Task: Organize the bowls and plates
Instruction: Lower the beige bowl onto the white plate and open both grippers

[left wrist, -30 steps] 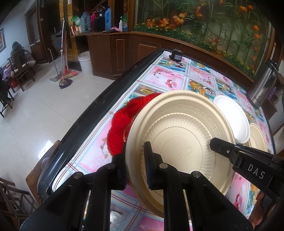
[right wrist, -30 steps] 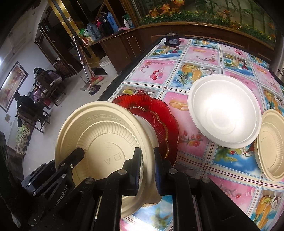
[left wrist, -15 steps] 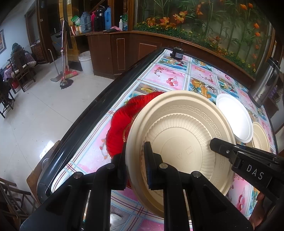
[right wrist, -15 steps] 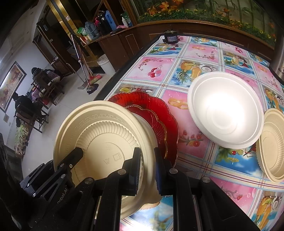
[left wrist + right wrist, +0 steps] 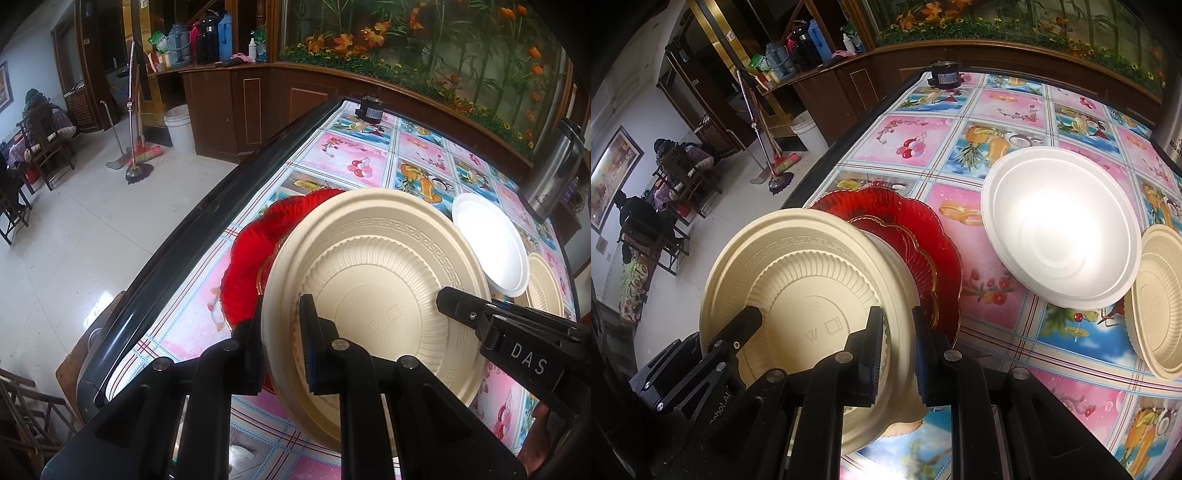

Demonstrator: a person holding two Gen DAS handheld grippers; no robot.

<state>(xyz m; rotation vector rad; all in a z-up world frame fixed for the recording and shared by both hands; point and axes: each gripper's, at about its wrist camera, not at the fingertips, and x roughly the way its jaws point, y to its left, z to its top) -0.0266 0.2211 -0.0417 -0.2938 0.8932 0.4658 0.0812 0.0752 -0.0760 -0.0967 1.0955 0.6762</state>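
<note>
- Cream moulded-pulp plate (image 5: 388, 280), held upside down and tilted, underside facing both cameras; it hangs above the near edge of the red plate stack (image 5: 923, 236)
- left gripper (image 5: 282, 328) pinches the cream plate's rim on one side, jaws nearly pressed together with only the rim wall between them
- right gripper (image 5: 895, 343) pinches the rim on the opposite side, same narrow gap; a second cream layer shows behind the rim in its view, so this may be two nested plates, cannot tell for sure
- Red plate stack is the landmark: a large scalloped red glass-like plate with a smaller gold-edged one on top, sitting on the tablecloth (image 5: 997, 122) close to the table's dark edge
- white bowl (image 5: 1060, 229) lies beyond and to the right of the red stack, apart from it; cream bowl (image 5: 1160, 302) sits further right, touching or overlapping the white bowl's rim
- Handling guess: cream plate is light, thin, somewhat flexible; rim is the only sensible grab point, a two-sided pinch stops it flexing or swinging
- Risk: red plates look brittle and slick, so set down gently, no dropping onto them
</note>
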